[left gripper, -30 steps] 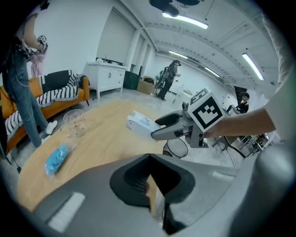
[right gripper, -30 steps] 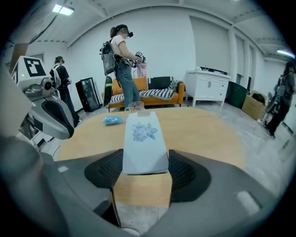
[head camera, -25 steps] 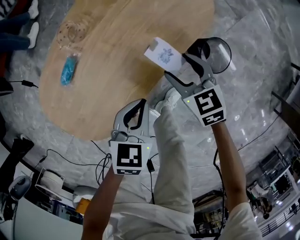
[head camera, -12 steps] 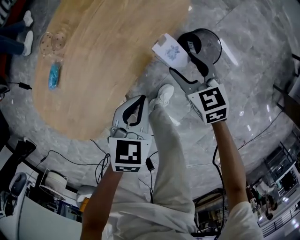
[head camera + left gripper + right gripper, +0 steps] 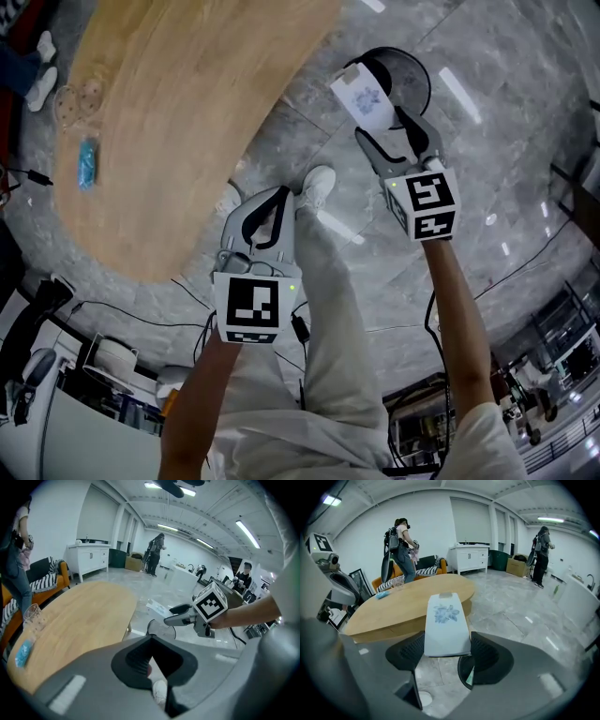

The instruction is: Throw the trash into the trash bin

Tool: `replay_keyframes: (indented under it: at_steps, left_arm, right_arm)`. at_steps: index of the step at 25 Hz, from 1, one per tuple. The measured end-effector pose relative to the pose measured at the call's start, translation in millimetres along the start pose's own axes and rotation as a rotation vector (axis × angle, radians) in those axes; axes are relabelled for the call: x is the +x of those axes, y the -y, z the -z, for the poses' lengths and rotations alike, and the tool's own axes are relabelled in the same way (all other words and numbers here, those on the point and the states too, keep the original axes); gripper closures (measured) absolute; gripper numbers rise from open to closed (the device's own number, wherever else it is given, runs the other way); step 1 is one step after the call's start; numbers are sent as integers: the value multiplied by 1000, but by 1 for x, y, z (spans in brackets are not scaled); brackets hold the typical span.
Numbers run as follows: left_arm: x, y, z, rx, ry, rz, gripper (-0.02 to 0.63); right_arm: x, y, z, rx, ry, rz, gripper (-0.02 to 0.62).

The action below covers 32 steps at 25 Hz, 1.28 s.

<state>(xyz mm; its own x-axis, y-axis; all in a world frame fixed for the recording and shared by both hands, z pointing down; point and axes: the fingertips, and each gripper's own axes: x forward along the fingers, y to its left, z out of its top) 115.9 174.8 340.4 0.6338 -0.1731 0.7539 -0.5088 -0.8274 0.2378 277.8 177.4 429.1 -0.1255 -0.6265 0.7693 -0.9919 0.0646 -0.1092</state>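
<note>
right gripper view, centre frame: the right claw grips the near end of a flat white packet. it looks light, thin, probably bendy, so an end pinch suffices. upper right of the head view, it overlaps the trash bin rim. left claw is closed on nothing.

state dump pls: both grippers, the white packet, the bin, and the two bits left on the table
right gripper: shut on the white packet.
white packet: clamped at one end, the rest sticking out ahead of the jaws.
left gripper: shut, empty.
trash bin: upright on the floor, top open.
blue wrapper: lying flat on the table, not held.
clear plastic cup: on the table near the blue wrapper.
</note>
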Motion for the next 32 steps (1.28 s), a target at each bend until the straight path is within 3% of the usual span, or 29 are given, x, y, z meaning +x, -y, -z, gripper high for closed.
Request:
replay_keyframes:
  at_steps: [7,24,32]
  left_arm:
    - [44,26,-11,-8,-21,20,606]
    - [115,36,24,-42,-90,52,606]
    - [111,44,33,-43,-112,71,606]
  right_arm:
    - [10,58,37,72,-44,57,262]
    - [88,100,138,133,-192,81,262]
    - [114,105,183,166,-292,80,262]
